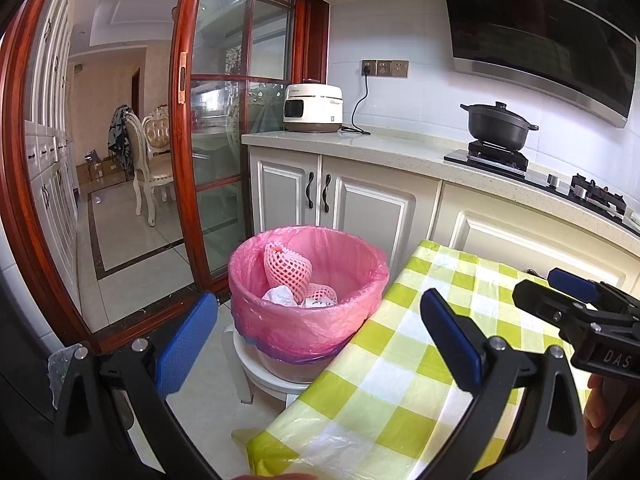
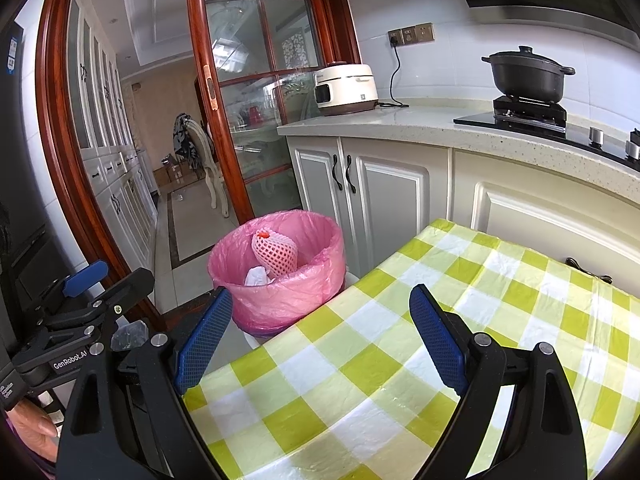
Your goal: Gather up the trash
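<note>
A bin with a pink liner [image 1: 280, 320] [image 2: 280, 304] stands on a white stool [image 1: 260, 376] at the left end of the table. Inside lie a pink foam fruit net [image 1: 286, 268] [image 2: 276, 254] and crumpled white paper [image 1: 280, 294] [image 2: 256, 276]. My left gripper [image 1: 319, 295] is open and empty, its blue pads framing the bin and the table's corner. My right gripper [image 2: 320, 292] is also open and empty over the green-checked tablecloth [image 2: 400, 360] [image 1: 400, 360]. Each gripper appears in the other's view: the right gripper [image 1: 548, 286], the left gripper [image 2: 112, 278].
White cabinets [image 1: 360, 208] and a stone counter [image 1: 380, 148] run behind the table, with a rice cooker [image 1: 314, 108] and a black pot [image 1: 498, 124] on a stove. A red-framed glass sliding door [image 1: 224, 140] stands left of the bin. Crumpled clear plastic [image 2: 128, 334] shows by the left gripper.
</note>
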`<state>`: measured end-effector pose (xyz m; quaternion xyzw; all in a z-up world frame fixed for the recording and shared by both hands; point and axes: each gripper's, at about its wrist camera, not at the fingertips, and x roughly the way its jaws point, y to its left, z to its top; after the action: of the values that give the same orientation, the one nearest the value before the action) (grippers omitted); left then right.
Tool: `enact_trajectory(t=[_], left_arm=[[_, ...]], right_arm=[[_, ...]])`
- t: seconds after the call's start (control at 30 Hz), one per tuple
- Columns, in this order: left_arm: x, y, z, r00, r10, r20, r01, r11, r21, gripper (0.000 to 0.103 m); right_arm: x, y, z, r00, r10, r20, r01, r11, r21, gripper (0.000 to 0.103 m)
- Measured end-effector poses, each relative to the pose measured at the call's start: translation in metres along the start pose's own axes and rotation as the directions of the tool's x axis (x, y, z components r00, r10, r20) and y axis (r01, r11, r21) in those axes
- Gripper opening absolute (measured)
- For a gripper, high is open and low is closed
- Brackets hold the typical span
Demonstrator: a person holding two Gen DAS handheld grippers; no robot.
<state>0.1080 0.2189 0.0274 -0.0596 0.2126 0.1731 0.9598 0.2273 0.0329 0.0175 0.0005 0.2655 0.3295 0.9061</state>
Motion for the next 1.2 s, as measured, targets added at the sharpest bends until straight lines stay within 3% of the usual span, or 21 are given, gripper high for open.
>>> enact_trajectory(t=[1.2], left_arm=[[-0.0058, 0.0062, 0.0005, 1.000, 0.001, 0.016, -0.001, 1.000, -0.011, 0.098]], right_arm=[[0.0035, -0.0001, -0.0057, 1.000, -0.007, 0.001, 0.007, 1.000, -0.002, 0.085]])
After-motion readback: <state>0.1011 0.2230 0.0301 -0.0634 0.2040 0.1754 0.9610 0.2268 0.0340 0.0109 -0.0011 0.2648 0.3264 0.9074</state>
